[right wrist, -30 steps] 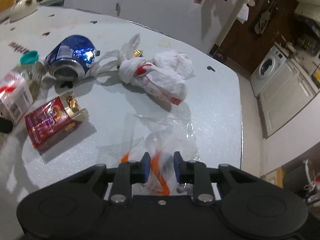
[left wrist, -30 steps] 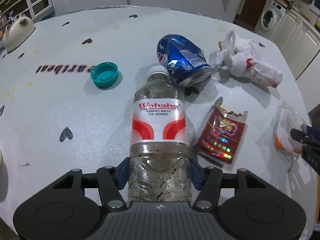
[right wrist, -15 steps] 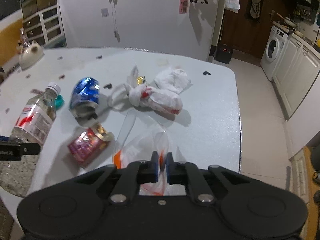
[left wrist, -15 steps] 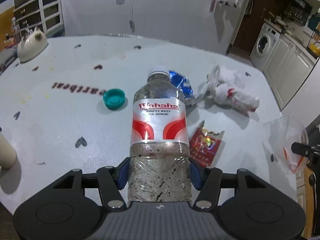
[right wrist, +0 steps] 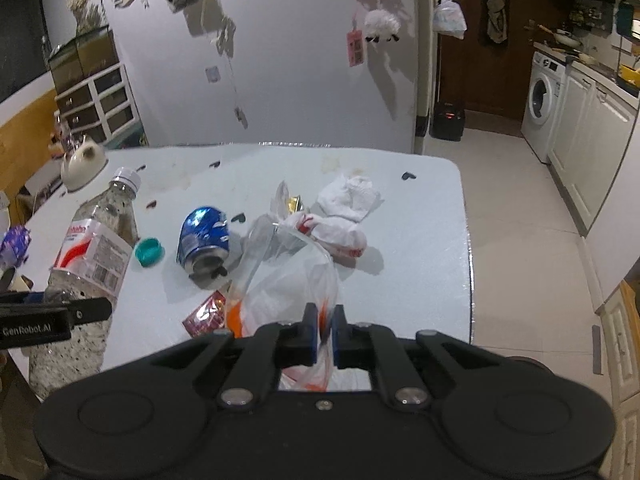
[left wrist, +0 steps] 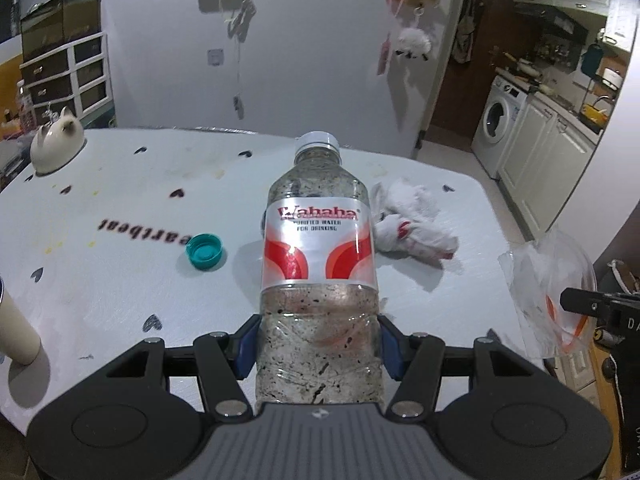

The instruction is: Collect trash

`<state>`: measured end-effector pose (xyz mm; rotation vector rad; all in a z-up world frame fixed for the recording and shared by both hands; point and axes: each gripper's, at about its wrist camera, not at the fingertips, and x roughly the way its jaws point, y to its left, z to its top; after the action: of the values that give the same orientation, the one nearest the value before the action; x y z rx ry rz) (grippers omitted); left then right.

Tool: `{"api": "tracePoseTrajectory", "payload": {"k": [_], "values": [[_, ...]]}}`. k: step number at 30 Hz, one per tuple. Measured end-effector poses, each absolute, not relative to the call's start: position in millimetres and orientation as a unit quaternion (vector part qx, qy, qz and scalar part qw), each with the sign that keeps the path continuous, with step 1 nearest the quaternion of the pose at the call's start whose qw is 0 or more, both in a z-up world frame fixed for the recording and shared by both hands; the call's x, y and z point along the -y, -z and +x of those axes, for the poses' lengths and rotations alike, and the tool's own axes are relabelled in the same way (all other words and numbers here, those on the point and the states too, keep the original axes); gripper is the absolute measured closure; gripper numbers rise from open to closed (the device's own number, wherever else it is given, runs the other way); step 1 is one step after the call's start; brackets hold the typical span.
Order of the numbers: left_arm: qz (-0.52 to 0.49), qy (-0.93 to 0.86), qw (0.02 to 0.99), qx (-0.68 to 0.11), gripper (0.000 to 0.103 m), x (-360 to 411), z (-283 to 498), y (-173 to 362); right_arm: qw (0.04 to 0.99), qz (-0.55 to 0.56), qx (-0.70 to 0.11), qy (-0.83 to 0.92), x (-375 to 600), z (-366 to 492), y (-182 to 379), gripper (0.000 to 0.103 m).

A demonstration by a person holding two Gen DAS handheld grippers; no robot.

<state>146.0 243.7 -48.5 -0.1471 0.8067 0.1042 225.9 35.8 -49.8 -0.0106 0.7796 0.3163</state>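
Observation:
My left gripper (left wrist: 319, 344) is shut on a clear Wahaha plastic bottle (left wrist: 318, 264) with a red and white label and holds it above the white table (left wrist: 120, 280). The bottle also shows in the right wrist view (right wrist: 86, 264). My right gripper (right wrist: 324, 332) is shut on the rim of a clear plastic bag (right wrist: 288, 276) with orange trim, lifted off the table; the bag shows at the right of the left wrist view (left wrist: 548, 292). On the table lie a crushed blue can (right wrist: 204, 236), a red packet (right wrist: 206, 316), a teal cap (right wrist: 149, 251) and crumpled white wrappers (right wrist: 344, 216).
A cream cat-shaped pot (left wrist: 56, 146) sits at the table's far left. A beige cup (left wrist: 14, 328) stands near the left edge. The table's right edge (right wrist: 466, 240) drops to a tiled floor, with white cabinets and a washing machine (right wrist: 544, 100) beyond.
Both grippers have risen and tilted up. The bottle came up off the table with the left gripper. The right gripper closed on the bag and lifted it.

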Motion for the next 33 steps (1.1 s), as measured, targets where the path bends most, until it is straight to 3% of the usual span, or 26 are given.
{"api": "tracePoseTrajectory", "payload": {"k": [16, 33], "values": [[-0.052, -0.002, 0.922, -0.384, 0.043, -163.7, 163.5, 40.1, 0.925, 0.04, -0.359, -0.118, 38.0, 211.4, 30.0, 0.096], [-0.045, 0.026, 0.92, -0.389, 0.043, -9.5, 207.2, 39.4, 0.919, 0.049, -0.378, -0.103, 181.9, 234.9, 37.3, 0.096]]}}
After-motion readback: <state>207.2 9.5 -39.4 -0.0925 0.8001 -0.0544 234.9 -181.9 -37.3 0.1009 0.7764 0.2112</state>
